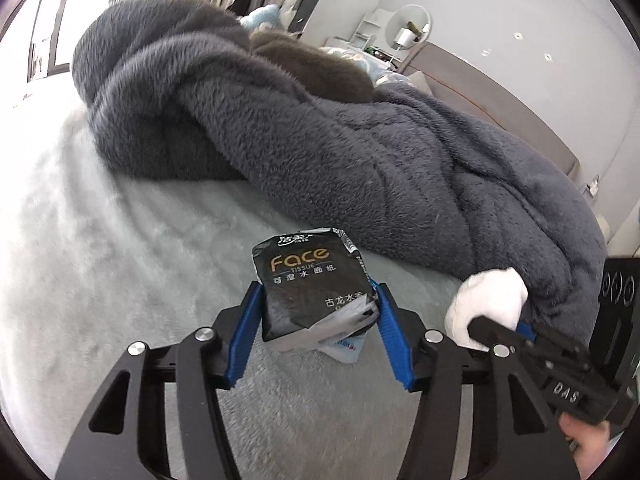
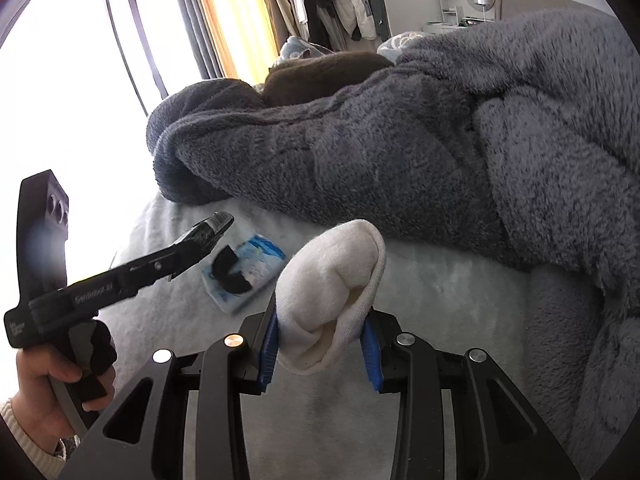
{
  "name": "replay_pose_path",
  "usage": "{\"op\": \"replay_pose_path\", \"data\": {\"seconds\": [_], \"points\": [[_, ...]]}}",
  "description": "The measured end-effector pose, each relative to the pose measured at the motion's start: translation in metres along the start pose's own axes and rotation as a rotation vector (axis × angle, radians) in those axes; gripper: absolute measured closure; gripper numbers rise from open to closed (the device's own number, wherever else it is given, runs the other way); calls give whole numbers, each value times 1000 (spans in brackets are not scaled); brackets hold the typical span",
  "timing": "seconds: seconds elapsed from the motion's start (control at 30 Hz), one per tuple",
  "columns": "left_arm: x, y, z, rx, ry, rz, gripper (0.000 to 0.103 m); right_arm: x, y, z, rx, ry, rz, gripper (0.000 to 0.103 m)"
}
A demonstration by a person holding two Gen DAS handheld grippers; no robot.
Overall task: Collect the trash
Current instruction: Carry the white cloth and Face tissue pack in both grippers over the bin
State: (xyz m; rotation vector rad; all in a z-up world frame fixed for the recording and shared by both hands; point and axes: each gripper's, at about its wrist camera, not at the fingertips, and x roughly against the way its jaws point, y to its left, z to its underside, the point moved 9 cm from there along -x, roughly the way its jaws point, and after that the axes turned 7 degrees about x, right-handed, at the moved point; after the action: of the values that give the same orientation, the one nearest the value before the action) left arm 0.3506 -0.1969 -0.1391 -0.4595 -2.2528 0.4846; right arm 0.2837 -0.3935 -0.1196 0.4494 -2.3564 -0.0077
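Bulky blanket beyond, bedsheet open

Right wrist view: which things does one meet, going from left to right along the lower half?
Left gripper holding black tissue pack → blue-white packet on the bed → white sock in right gripper → grey fleece blanket.

A home bedroom: a pale grey plush bedspread carries a rumpled dark grey fleece blanket, beside a padded grey headboard, hanging coats and jackets, and a round white vanity mirror.
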Motion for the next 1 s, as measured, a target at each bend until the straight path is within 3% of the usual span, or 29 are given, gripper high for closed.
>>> {"op": "replay_pose_path", "data": {"seconds": [0.67,1.0], "points": [[90,42,28,-177,-18,-121,44,4,87,8,-3,-4,-105,67],[140,80,42,-171,-30,-170,44,6,145,11,31,-8,-163,67]]}}
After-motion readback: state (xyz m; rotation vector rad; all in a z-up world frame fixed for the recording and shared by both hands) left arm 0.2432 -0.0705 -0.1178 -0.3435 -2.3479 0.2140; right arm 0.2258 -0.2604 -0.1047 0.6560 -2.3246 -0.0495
